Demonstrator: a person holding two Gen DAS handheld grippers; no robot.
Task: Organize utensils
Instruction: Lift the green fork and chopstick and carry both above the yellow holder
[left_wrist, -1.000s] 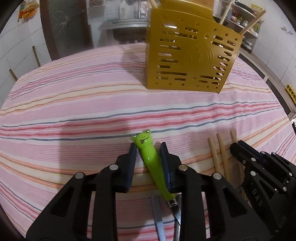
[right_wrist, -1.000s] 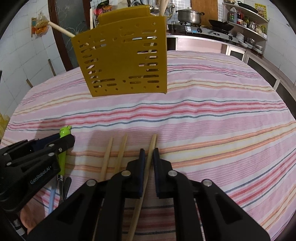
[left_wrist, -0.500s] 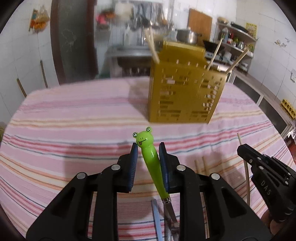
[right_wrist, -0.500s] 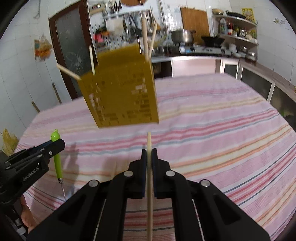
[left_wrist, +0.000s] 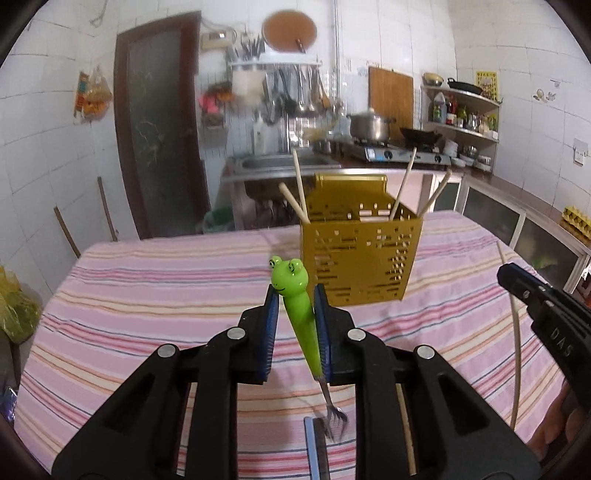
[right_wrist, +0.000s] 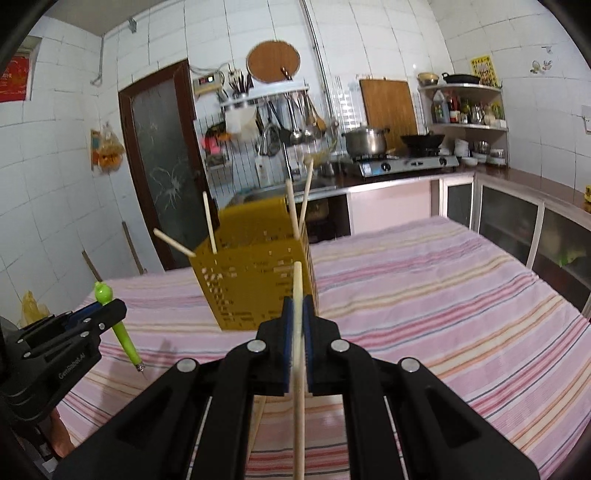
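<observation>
My left gripper (left_wrist: 295, 291) holds a green frog-handled fork (left_wrist: 300, 321) off the striped cloth, jaws still closing on the handle. The frog head points up and the tines (left_wrist: 334, 421) hang down. My right gripper (right_wrist: 297, 304) is shut on a wooden chopstick (right_wrist: 298, 369), which stands nearly upright between the pads. A yellow perforated utensil holder (left_wrist: 360, 262) stands on the table beyond both grippers, with several chopsticks in it. In the right wrist view the holder (right_wrist: 255, 288) lies straight ahead, and the left gripper (right_wrist: 107, 308) with the fork (right_wrist: 125, 336) is at the left.
Another chopstick (left_wrist: 406, 424) and a blue-handled utensil (left_wrist: 314, 450) lie on the pink striped tablecloth (left_wrist: 147, 314) under my left gripper. Behind the table are a sink, a stove with a pot (left_wrist: 371, 127), shelves and a dark door.
Both grippers have risen from the cloth, the left lifting the frog fork and the right lifting the chopstick. Both views have tilted up towards the kitchen wall.
</observation>
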